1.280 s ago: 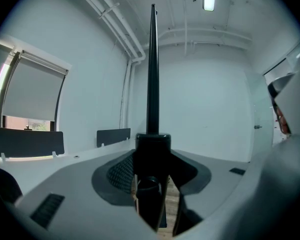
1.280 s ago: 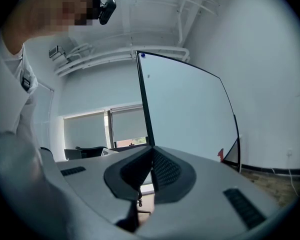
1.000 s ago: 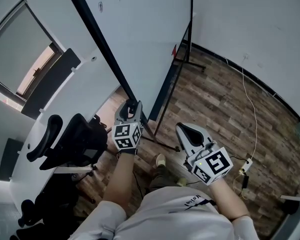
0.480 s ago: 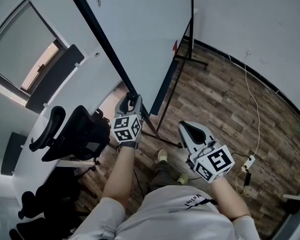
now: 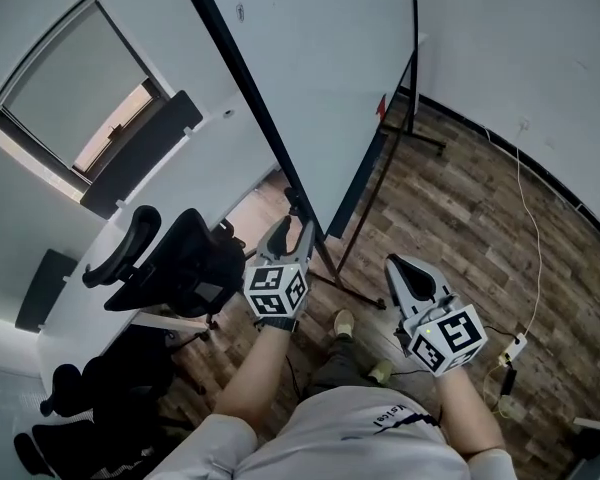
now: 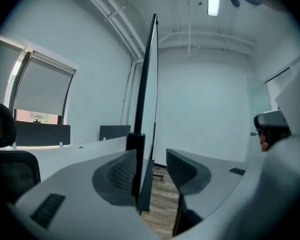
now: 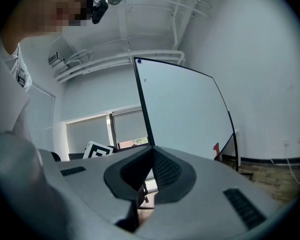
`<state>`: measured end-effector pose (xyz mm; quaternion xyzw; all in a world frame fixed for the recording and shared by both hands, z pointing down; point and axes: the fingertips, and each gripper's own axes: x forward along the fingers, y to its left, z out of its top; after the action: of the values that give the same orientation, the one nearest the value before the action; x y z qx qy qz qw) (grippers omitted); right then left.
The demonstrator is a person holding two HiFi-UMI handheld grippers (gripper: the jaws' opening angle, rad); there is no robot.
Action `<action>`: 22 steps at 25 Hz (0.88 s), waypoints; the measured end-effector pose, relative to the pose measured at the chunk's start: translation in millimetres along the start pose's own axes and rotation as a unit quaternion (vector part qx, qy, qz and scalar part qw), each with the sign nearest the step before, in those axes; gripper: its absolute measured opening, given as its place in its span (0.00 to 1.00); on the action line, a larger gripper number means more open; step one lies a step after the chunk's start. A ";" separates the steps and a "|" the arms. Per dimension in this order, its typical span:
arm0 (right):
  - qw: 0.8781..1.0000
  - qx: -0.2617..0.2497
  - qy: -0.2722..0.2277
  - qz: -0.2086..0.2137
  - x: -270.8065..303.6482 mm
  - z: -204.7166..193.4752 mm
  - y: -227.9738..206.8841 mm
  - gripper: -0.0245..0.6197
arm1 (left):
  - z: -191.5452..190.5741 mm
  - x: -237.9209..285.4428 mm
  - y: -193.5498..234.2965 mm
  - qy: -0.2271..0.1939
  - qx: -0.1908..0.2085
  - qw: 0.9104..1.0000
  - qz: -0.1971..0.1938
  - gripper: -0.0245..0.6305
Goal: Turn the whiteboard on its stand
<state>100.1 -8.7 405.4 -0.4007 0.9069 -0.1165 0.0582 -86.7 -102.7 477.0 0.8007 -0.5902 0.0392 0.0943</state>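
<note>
Head camera: looks steeply down over my left gripper [image 5: 292,226], my right gripper [image 5: 404,268] and the wood floor [image 5: 470,218]. Left gripper view: sights along my jaws, close, edge-on to the whiteboard [image 6: 152,84]. Right gripper view: faces the board's white face from farther back. All three share the whiteboard.

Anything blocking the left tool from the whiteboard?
Nothing visible. The edge of the whiteboard sits between the open jaws of the left tool. The right tool hangs clear of it, shut.
</note>
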 end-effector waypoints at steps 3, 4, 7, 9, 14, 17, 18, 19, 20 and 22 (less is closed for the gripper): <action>1.000 0.015 0.004 0.001 1.0 -9.1 -1.7 0.06 | -0.5 -14.6 -25.3 0.013 -0.006 0.999 -0.032 0.31; 1.000 0.019 0.007 0.002 2.4 -11.9 -2.6 0.06 | 1.4 -18.9 -33.4 0.014 -0.008 0.999 -0.042 0.30; 1.000 0.027 0.014 0.001 5.0 -16.2 -3.5 0.06 | 9.0 -32.2 -58.8 0.013 -0.014 0.997 -0.074 0.26; 0.999 0.028 0.016 0.000 4.9 -15.5 -0.4 0.06 | 16.8 -42.9 -73.5 0.007 -0.017 0.995 -0.096 0.24; 1.000 0.021 0.012 -0.008 19.9 -7.6 5.1 0.06 | 37.8 -57.0 -91.0 -0.011 -0.043 0.990 -0.137 0.13; 1.000 0.019 0.009 -0.012 33.7 -5.7 12.2 0.06 | 45.6 -60.3 -92.3 -0.016 -0.047 0.987 -0.154 0.10; 1.000 0.017 0.009 -0.014 37.1 -4.9 14.7 0.06 | 47.9 -61.5 -92.7 -0.018 -0.050 0.986 -0.160 0.09; 1.000 0.015 0.009 -0.016 40.1 -3.9 17.5 0.06 | 50.2 -62.9 -92.9 -0.021 -0.054 0.985 -0.165 0.08; 1.000 0.014 0.009 -0.019 42.9 -2.9 20.6 0.06 | 52.8 -64.6 -92.8 -0.023 -0.057 0.983 -0.171 0.07; 1.000 0.015 0.008 -0.025 48.6 -1.6 28.4 0.06 | 57.9 -68.2 -90.8 -0.028 -0.062 0.981 -0.179 0.06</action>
<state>46.9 -25.9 398.9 -0.4218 0.8950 -0.1348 0.0545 -23.5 -24.2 398.9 0.8868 -0.4411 -0.0373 0.1330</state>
